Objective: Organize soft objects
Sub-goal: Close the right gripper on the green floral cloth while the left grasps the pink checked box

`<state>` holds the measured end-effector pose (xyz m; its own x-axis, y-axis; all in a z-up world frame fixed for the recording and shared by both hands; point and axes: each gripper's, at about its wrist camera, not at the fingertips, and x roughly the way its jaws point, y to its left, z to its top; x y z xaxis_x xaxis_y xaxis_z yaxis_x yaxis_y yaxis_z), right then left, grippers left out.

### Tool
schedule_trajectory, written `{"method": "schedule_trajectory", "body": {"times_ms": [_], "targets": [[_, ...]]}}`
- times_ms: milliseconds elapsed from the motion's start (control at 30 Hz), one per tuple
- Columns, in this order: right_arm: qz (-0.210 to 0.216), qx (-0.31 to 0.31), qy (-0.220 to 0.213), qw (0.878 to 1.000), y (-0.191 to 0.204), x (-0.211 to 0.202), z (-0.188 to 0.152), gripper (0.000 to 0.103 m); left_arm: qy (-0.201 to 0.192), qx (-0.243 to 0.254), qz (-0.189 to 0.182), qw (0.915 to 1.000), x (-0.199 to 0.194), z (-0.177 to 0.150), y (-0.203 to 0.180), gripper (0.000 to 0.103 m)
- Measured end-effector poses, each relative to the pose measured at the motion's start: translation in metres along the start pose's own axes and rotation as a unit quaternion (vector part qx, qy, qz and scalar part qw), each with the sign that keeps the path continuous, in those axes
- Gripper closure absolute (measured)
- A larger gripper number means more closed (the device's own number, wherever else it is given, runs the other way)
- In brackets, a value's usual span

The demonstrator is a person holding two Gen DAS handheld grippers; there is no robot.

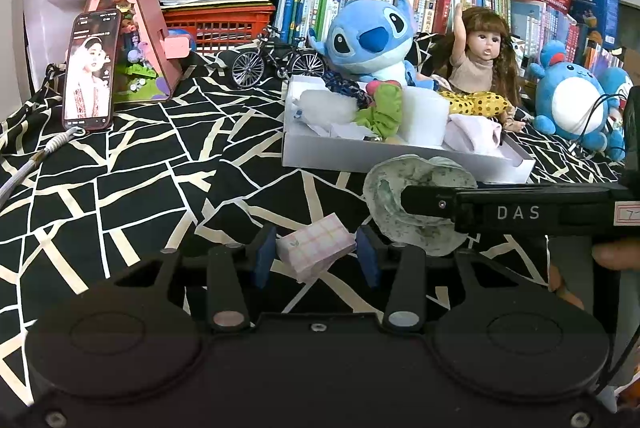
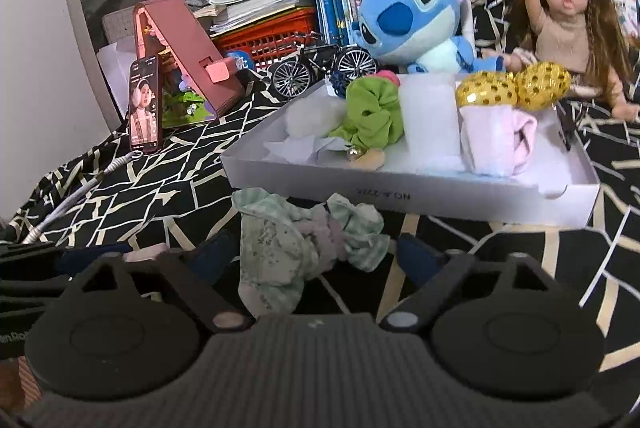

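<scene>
Left gripper point(image 1: 316, 254) spread around pink checked pad point(image 1: 317, 252), not touching. Right gripper point(image 2: 316, 256) wide open around green cloth point(image 2: 280, 248), just before white box point(image 2: 440, 205).

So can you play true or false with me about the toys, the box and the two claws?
1. The left claw has a pink checked packet between its fingers. True.
2. The green scrunchie lies on the cloth outside the white box. False: it is inside the box.
3. The right claw is wide open around a mint-green cloth. True.
4. The doll lies inside the box. False: it sits behind it.
</scene>
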<state>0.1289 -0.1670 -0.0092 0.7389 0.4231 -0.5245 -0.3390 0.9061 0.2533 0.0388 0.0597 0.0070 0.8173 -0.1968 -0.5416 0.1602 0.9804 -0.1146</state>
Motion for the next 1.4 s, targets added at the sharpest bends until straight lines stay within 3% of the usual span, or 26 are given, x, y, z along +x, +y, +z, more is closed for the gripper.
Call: {"method": "schedule_trajectory", "body": {"times_ms": [33, 100, 200, 300, 733, 1400], "targets": [[0.001, 0.004, 0.001, 1.0, -0.001, 0.0, 0.0, 0.022, 0.0, 0.0, 0.0, 1.0, 0.0, 0.0, 0.0, 0.061], [-0.002, 0.008, 0.003, 1.0, -0.002, -0.001, -0.001, 0.039, -0.001, -0.001, 0.001, 1.0, 0.001, 0.001, 0.001, 0.061], [-0.001, 0.017, 0.0, 1.0, -0.004, -0.005, -0.001, 0.052, -0.001, -0.001, 0.001, 1.0, 0.003, 0.002, 0.001, 0.061], [-0.005, 0.018, -0.009, 1.0, -0.004, -0.01, -0.001, 0.058, -0.002, -0.001, 0.001, 1.0, 0.004, 0.004, 0.001, 0.061], [-0.02, 0.001, -0.056, 0.998, -0.006, -0.037, 0.012, 0.06, -0.017, 0.009, -0.015, 0.9997, 0.011, 0.022, -0.013, 0.061], [-0.066, 0.016, -0.107, 0.992, -0.034, -0.052, 0.033, 0.06, -0.034, 0.017, -0.031, 0.9988, 0.054, 0.082, -0.049, 0.061]]}}
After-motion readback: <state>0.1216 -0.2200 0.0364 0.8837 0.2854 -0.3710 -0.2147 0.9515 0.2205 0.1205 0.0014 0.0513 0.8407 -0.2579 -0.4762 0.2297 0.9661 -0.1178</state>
